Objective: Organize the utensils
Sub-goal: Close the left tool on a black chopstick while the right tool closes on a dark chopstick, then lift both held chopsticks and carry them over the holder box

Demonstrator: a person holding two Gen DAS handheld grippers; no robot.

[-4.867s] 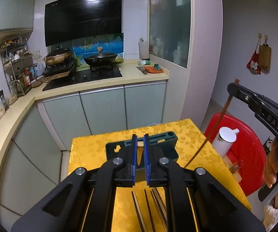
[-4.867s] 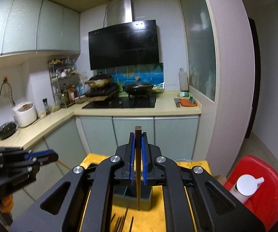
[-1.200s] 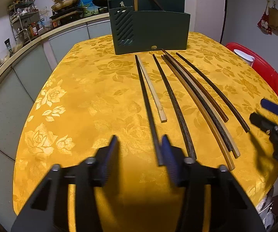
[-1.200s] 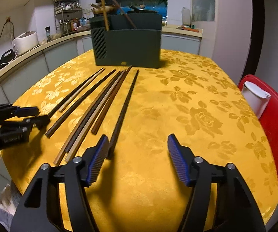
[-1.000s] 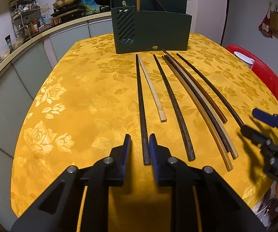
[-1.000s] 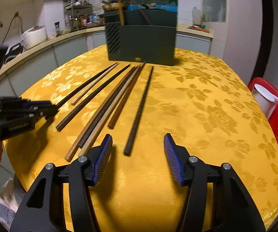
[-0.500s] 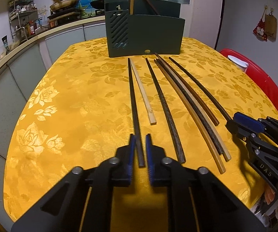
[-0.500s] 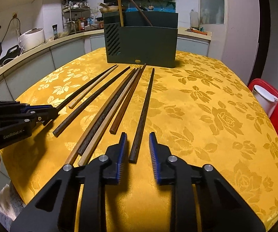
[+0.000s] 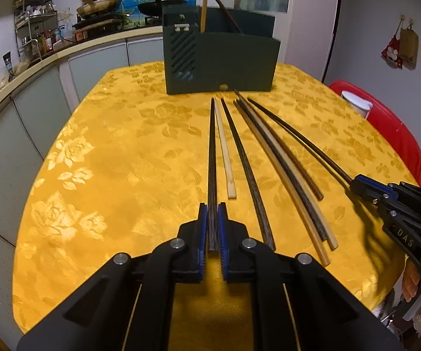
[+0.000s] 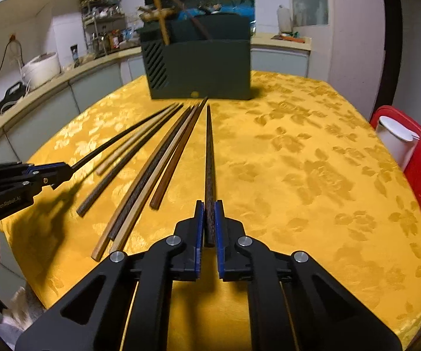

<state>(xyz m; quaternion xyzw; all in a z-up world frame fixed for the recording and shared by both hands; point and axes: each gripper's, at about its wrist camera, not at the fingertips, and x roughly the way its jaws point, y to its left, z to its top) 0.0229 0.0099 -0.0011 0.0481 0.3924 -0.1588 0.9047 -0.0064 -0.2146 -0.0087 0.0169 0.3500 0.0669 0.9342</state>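
Pinching one dark chopstick (image 9: pixel 212 175) each, both hand-held grippers (image 9: pixel 212 228) tilt downward.

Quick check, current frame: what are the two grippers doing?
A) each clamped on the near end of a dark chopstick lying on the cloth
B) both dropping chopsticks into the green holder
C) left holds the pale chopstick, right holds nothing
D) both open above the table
A: the left gripper pinches the outer dark chopstick of the row, and the right gripper pinches the dark chopstick at the other side.
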